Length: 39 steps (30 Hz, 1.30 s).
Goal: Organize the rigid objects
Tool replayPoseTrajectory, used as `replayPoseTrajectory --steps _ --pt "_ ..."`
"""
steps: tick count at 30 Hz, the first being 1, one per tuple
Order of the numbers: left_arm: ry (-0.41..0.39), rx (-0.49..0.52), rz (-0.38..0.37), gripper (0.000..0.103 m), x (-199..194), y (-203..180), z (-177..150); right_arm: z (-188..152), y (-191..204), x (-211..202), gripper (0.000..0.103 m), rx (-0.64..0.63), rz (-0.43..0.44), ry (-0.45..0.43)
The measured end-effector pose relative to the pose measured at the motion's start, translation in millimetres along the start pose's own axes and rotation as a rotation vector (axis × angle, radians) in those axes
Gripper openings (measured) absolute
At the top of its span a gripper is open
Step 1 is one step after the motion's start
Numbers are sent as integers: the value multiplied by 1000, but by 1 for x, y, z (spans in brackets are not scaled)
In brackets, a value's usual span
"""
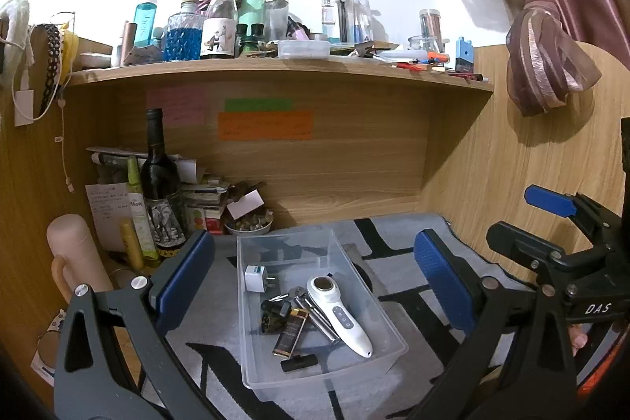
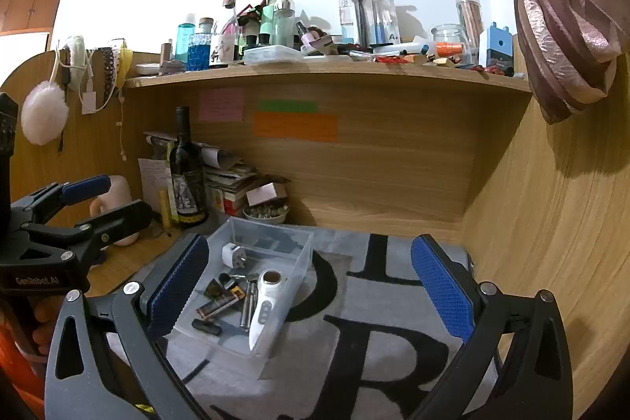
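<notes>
Inspector: Jaws spread wide on both the left gripper (image 1: 315, 274) and the right gripper (image 2: 311, 286), each empty.

Clerk: And the objects?

Inspector: Gathered in the clear bin (image 1: 366, 349) on the tabletop mat: white handheld device (image 1: 338, 313), plug adapter (image 1: 255, 278). Risk: a low jaw could knock the light bin's rim and shove it.

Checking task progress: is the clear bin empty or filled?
Partly filled: the clear bin holds a white plug, a white handheld device and small dark items.

The bin (image 1: 315, 306) sits on the mat (image 1: 397, 270), bottle (image 1: 159, 184) behind-left.
</notes>
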State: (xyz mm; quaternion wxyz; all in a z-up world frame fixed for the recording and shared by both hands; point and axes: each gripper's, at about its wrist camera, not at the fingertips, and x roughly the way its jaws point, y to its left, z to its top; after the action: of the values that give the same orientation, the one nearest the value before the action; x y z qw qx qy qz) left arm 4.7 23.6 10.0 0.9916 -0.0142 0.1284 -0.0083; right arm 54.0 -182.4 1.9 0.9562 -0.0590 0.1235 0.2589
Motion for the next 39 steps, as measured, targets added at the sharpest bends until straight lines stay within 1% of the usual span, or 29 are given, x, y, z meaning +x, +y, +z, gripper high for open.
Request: replayPoseTrajectory --steps 26,30,39 --pt "10 -4 -7 103 2 -1 0 2 4 -4 103 -31 -7 -21" --pt "19 -3 -19 103 3 -2 0 3 3 -3 103 -30 -2 -23" --pt "19 -6 -3 103 5 -2 0 4 -1 0 103 -25 -1 -15"
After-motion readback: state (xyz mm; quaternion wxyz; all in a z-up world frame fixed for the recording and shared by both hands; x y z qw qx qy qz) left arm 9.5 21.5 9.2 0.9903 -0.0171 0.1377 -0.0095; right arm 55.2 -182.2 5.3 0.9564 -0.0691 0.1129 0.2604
